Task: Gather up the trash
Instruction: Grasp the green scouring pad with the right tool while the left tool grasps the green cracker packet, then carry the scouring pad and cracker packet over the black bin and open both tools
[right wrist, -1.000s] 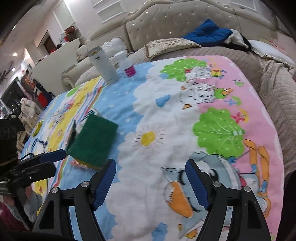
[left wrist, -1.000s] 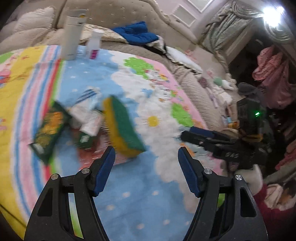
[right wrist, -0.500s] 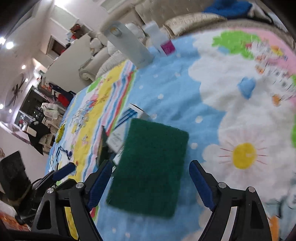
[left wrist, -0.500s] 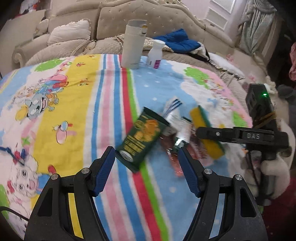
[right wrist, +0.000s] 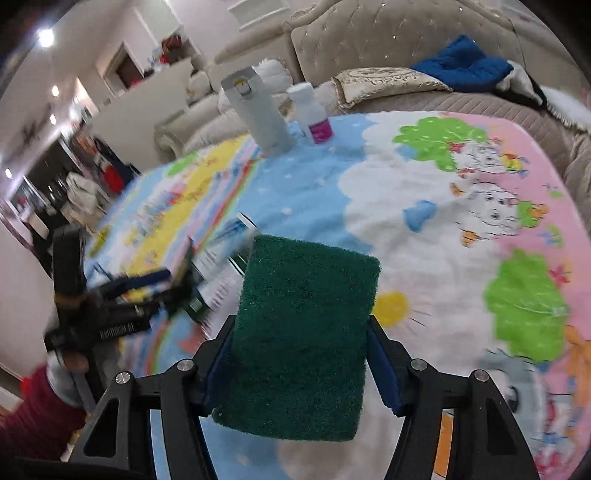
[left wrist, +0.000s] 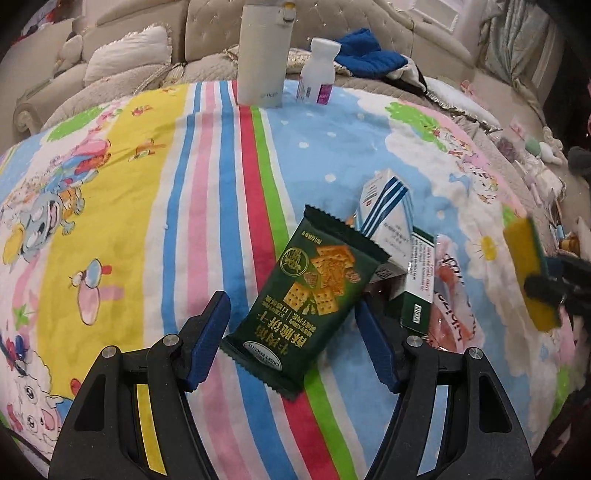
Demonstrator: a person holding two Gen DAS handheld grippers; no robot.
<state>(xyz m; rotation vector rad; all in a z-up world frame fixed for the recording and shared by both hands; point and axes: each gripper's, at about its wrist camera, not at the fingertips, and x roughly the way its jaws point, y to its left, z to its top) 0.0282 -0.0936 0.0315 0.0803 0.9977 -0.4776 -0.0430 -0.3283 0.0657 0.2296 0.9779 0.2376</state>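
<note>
Item: trash pickup, cartoon blanket [left wrist: 110, 206] on bed. L gripper [left wrist: 291, 343]: wide open, nothing held, blue pads either side of near end of green biscuit packet [left wrist: 314, 302]; packet flat, slanted, far end lapping onto box pile. R gripper [right wrist: 299, 369]: closed on green/yellow sponge [right wrist: 306, 339], pads pressed on both side edges, green face up; same sponge visible far right in L view [left wrist: 524, 266]. Step in hand, by judgement: L grab of packet. Best done w/ pads lowered till straddling packet's near third, closed across short width, not on crimped end seal; film likely slick and crushable, so light squeeze, then lift straight up to avoid dragging boxes. Risk: R pad of L gripper close to green/white box [left wrist: 413, 291], could catch it on closing. Pile just right of packet: blue-striped white box [left wrist: 388, 206] behind, green/white box beside, pink wrapper [left wrist: 450, 291] further right, touching or overlapping; exact layering unclear. Far edge of blanket: tall white flask [left wrist: 262, 55], upright; small white bottle w/ magenta label [left wrist: 317, 72] just right of it, upright; prob. not trash, well apart from work zone. Beyond: beige tufted headboard [left wrist: 332, 26], cushions, blue cloth [left wrist: 365, 51]. No bin or bag in view; drop-off spot cannot be told. Sponge held clear of blanket, not blocking L side.
</note>
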